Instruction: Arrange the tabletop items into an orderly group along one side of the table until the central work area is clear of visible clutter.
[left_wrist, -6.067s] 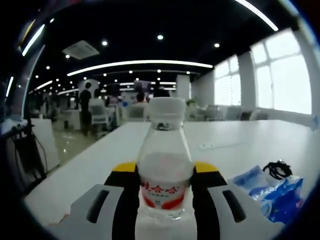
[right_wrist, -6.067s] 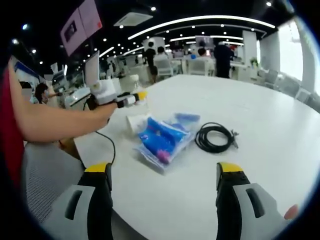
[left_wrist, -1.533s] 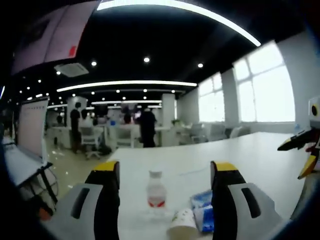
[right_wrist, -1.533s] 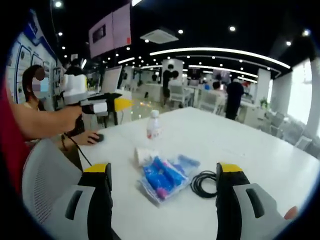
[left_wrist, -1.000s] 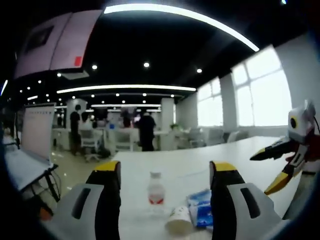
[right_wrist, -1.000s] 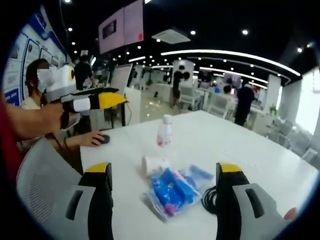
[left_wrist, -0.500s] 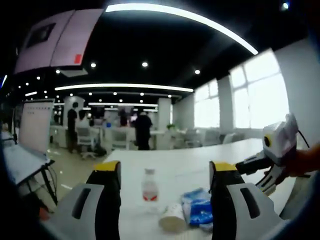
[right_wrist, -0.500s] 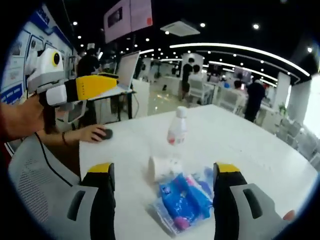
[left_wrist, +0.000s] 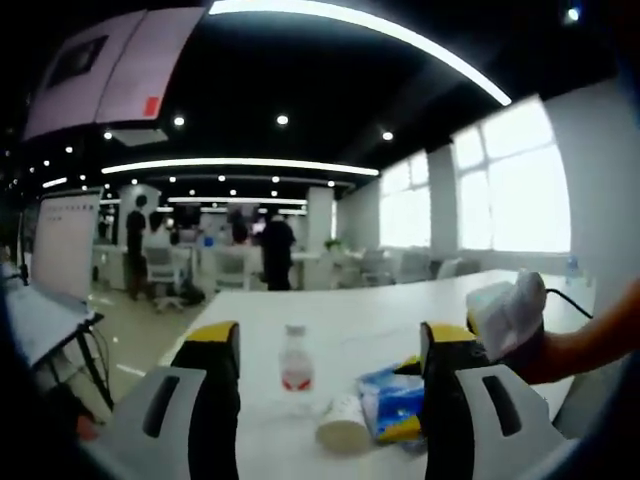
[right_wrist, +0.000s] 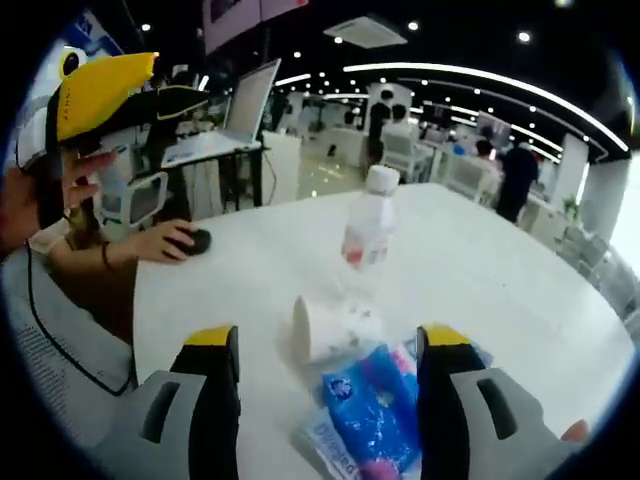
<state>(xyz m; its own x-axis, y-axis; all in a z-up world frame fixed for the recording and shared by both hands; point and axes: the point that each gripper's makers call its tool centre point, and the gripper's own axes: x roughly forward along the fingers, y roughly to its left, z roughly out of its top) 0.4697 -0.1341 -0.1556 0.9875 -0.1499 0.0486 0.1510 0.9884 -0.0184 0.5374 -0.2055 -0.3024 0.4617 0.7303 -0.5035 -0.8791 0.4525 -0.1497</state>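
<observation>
Both claws, left claw (left_wrist: 325, 345) and right claw (right_wrist: 325, 350), stood apart and empty above a bottle (right_wrist: 366, 237), cup (right_wrist: 318, 329) and blue packet (right_wrist: 372, 400) on the desk (right_wrist: 520, 300).

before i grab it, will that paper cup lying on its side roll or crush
The paper cup lies on its side, so a nudge would likely roll it in a curve. It looks thin and empty, probably light and easy to crush. The blue packet beside it may stop it.
</observation>
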